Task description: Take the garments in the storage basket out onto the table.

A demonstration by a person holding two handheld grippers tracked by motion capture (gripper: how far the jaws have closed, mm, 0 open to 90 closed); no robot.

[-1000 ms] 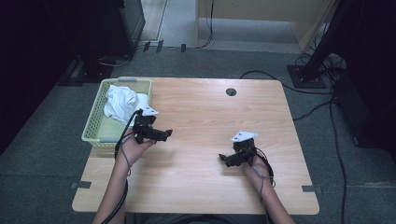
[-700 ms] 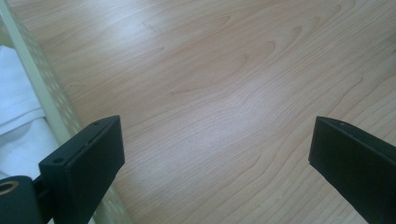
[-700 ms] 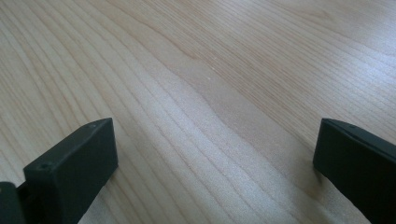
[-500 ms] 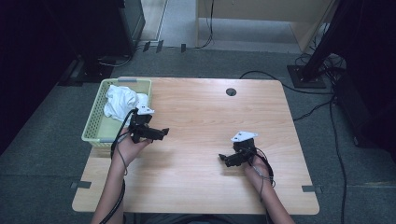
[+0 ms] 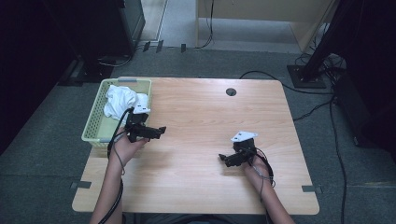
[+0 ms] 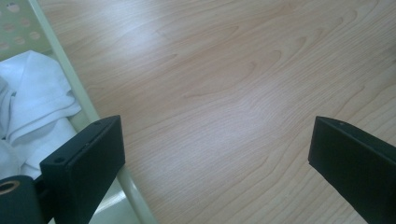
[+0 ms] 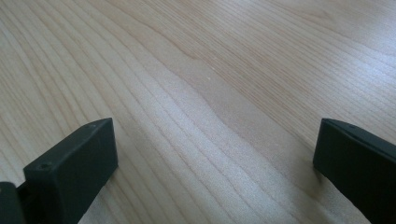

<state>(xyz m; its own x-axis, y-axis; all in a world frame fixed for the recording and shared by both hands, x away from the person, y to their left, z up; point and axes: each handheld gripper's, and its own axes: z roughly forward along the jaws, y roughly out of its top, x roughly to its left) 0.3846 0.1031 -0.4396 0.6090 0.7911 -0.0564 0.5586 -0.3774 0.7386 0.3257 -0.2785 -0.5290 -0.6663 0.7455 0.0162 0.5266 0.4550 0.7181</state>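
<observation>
The left gripper [image 5: 161, 129] has slid left toward the basket [image 5: 95, 126], jaws spread wide and empty. The cloth [image 5: 119, 100] lies inside the basket, just beside that gripper. The right gripper [image 5: 223, 158] waits over the table [image 5: 201, 112], also gaping. A pickup looks likely.

matt wood table [image 5: 196, 112], soft white cloth [image 5: 119, 100], probably plastic basket [image 5: 95, 123].

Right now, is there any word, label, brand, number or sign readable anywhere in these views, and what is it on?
None can be read.
White cloth in the basket: no print or tag shows.
Left gripper and right gripper: plain black jaws, no marking legible.
Table: bare wood grain, no label.
</observation>
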